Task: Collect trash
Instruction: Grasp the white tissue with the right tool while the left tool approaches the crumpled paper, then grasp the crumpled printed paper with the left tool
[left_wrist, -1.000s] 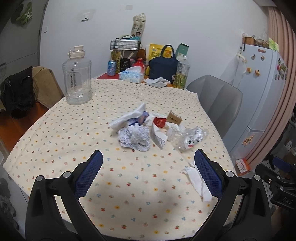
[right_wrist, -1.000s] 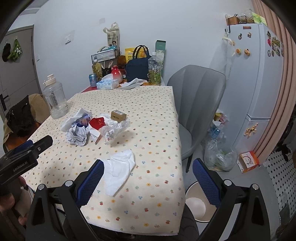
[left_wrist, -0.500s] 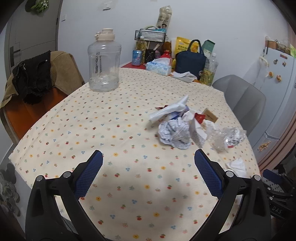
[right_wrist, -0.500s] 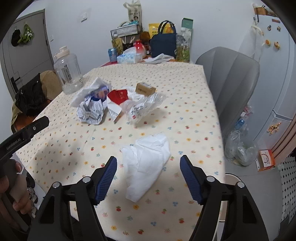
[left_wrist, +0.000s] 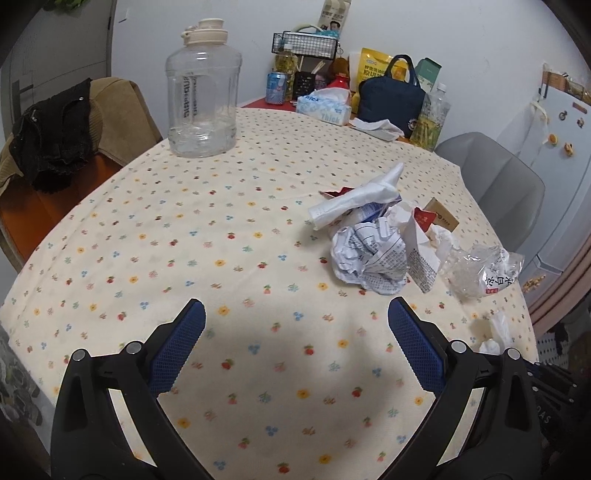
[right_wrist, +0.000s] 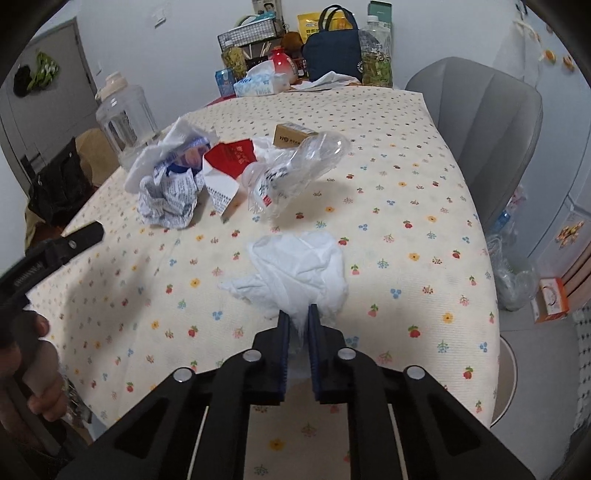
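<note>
A crumpled white tissue (right_wrist: 299, 266) lies near the table's front edge, and my right gripper (right_wrist: 297, 314) is shut on its near end. Beyond it sits a trash pile: crumpled printed paper (right_wrist: 170, 195), a red and white carton (right_wrist: 229, 162), a crushed clear bottle (right_wrist: 295, 166) and a small brown box (right_wrist: 291, 134). My left gripper (left_wrist: 295, 306) stands open low over bare tablecloth, with nothing between its fingers. From there the printed paper (left_wrist: 369, 254) and the bottle (left_wrist: 480, 273) lie ahead to the right, and the tissue (left_wrist: 495, 328) shows at the far right.
A big clear water jug (left_wrist: 201, 92) stands at the back left. A tissue box (left_wrist: 325, 107), a navy bag (left_wrist: 391, 96) and bottles crowd the far end. A grey chair (right_wrist: 480, 122) is on the right, with a white bin (right_wrist: 508, 369) on the floor beside the table.
My right gripper came down toward the tissue and its jaws went from wide open to shut on it. My left gripper sank and swung left; the pile now sits further right in its view.
</note>
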